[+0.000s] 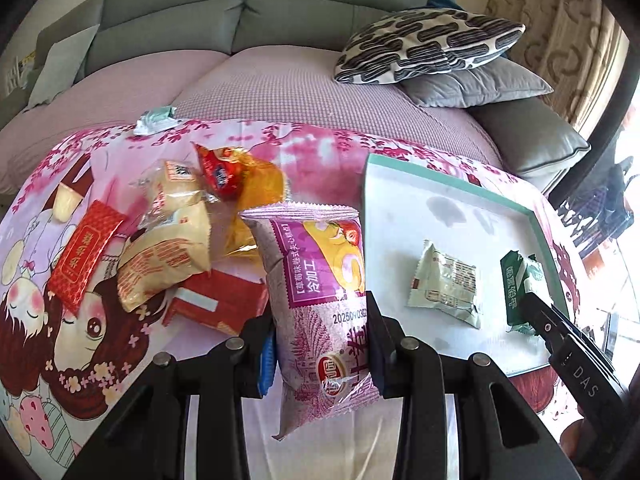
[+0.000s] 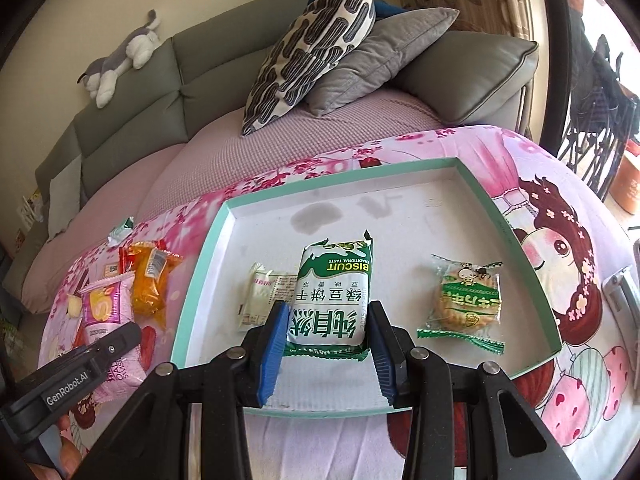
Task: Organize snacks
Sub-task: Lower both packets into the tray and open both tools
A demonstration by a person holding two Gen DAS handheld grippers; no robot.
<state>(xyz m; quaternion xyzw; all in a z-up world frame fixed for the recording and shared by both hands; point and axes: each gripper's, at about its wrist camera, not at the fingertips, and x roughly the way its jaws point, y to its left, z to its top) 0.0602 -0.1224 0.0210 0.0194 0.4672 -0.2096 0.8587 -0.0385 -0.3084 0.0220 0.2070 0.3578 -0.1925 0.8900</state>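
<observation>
My left gripper (image 1: 320, 334) is shut on a pink-purple cake packet (image 1: 320, 280), held upright above the cartoon cloth just left of the tray. The white tray with a teal rim (image 2: 224, 216) lies on the right. My right gripper (image 2: 329, 312) is shut on a green and white biscuit packet (image 2: 334, 292) over the tray's near half. A pale packet (image 2: 260, 296) and a round biscuit in clear wrap (image 2: 466, 300) lie in the tray. Left of the tray is a pile of snacks: a red packet (image 1: 84, 256), yellow cake packets (image 1: 172, 240) and an orange packet (image 1: 256, 196).
A small green-white wrapper (image 1: 156, 120) lies at the cloth's far edge. Behind the table stands a grey sofa (image 2: 132, 120) with a patterned cushion (image 2: 312, 48), a grey cushion (image 2: 380, 52) and a plush toy (image 2: 120, 64). A curtain (image 1: 560, 20) hangs at the right.
</observation>
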